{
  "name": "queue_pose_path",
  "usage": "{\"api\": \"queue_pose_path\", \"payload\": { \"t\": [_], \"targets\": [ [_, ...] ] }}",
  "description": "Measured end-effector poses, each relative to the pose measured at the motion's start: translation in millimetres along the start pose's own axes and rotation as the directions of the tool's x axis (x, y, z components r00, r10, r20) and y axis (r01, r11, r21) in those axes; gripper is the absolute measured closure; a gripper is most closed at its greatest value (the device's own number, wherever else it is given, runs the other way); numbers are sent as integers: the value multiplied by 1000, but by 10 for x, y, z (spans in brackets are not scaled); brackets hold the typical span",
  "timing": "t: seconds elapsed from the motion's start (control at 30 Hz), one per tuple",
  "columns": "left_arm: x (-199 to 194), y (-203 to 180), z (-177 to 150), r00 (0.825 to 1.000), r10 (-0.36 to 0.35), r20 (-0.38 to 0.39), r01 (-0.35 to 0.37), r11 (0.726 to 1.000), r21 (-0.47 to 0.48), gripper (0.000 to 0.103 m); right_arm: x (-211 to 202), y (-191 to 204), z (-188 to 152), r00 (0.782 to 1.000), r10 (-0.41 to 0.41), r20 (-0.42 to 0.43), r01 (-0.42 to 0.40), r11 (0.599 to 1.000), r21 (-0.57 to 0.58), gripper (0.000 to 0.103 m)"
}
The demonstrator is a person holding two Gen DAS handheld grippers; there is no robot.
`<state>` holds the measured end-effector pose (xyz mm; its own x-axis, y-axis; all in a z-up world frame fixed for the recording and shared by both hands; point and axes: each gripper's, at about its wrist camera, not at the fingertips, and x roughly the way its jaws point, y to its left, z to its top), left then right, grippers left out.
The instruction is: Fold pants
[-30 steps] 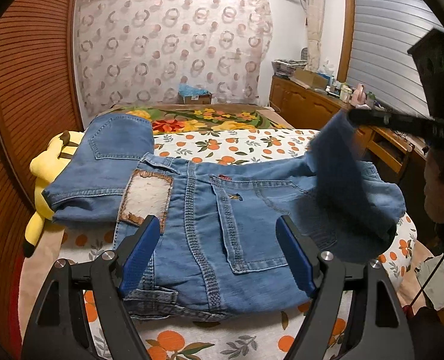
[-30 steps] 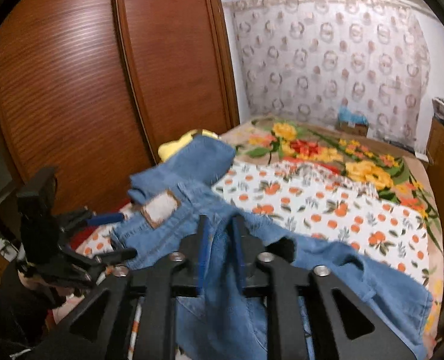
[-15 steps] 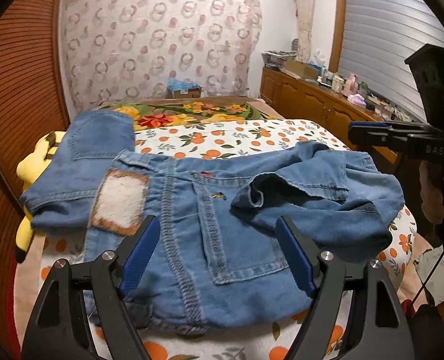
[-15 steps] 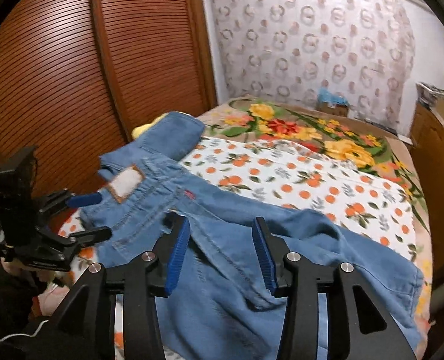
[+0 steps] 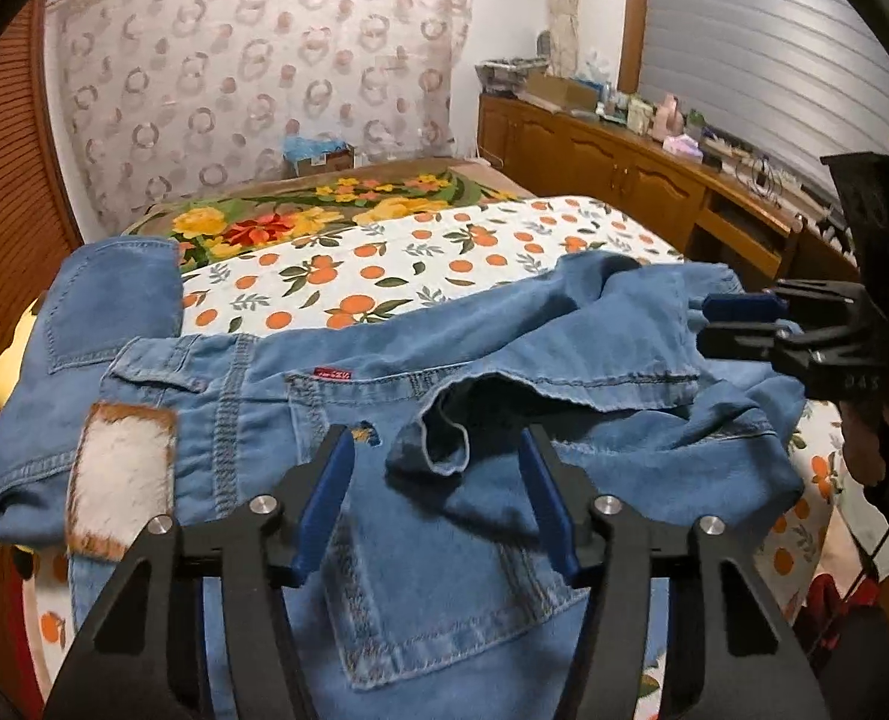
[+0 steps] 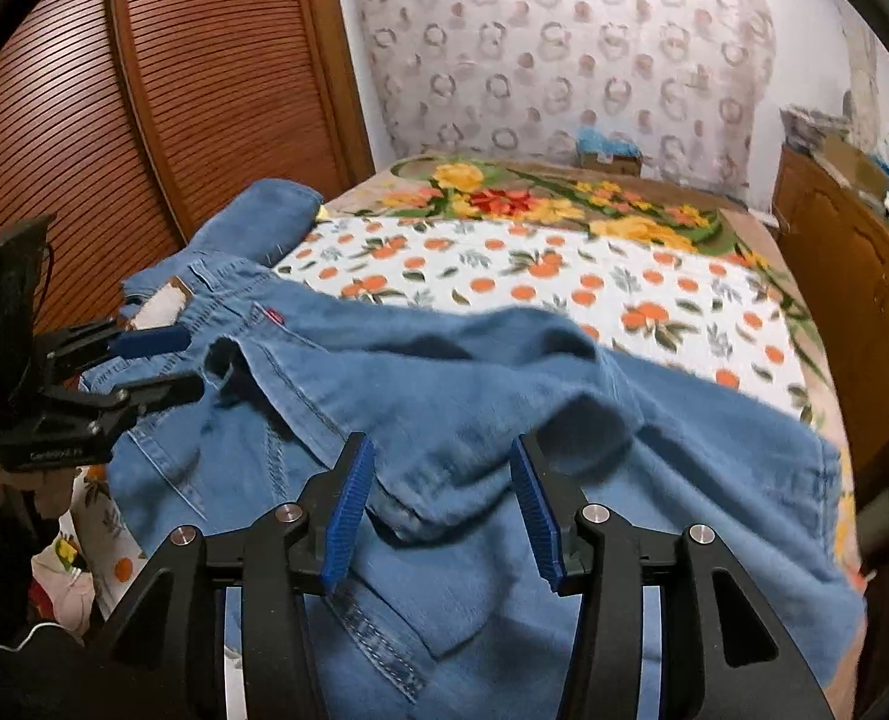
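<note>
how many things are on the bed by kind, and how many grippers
blue denim jeans: 1
yellow plush toy, mostly under the jeans: 1
blue-topped cardboard box at the far end: 1
black grippers with blue fingers: 2, the left gripper and the right gripper, both open
total: 5

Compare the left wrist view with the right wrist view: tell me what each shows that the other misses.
Only the left wrist view shows the window shutter, the yellow plush toy under the jeans and the right gripper from the side.

Only the right wrist view shows the wide slatted wardrobe door and the left gripper from the side.

Both show the jeans loosely folded on the orange-print sheet, the white waist patch, the red tag and the floral blanket.
</note>
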<state>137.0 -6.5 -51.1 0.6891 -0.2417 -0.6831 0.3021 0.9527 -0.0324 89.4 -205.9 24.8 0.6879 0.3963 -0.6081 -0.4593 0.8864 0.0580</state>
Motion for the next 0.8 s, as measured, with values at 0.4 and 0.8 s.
{"api": "queue_pose_path", "payload": {
  "t": [0.4, 0.8],
  "targets": [
    [386, -17, 68, 996, 12, -91, -10, 1000, 20, 60, 340, -81, -69, 996, 67, -51, -62, 994, 91, 54],
    [-18, -10, 128, 999, -29, 22, 29, 1000, -3, 93, 35, -117, 104, 987, 91, 129, -93, 995, 17, 94]
  ]
}}
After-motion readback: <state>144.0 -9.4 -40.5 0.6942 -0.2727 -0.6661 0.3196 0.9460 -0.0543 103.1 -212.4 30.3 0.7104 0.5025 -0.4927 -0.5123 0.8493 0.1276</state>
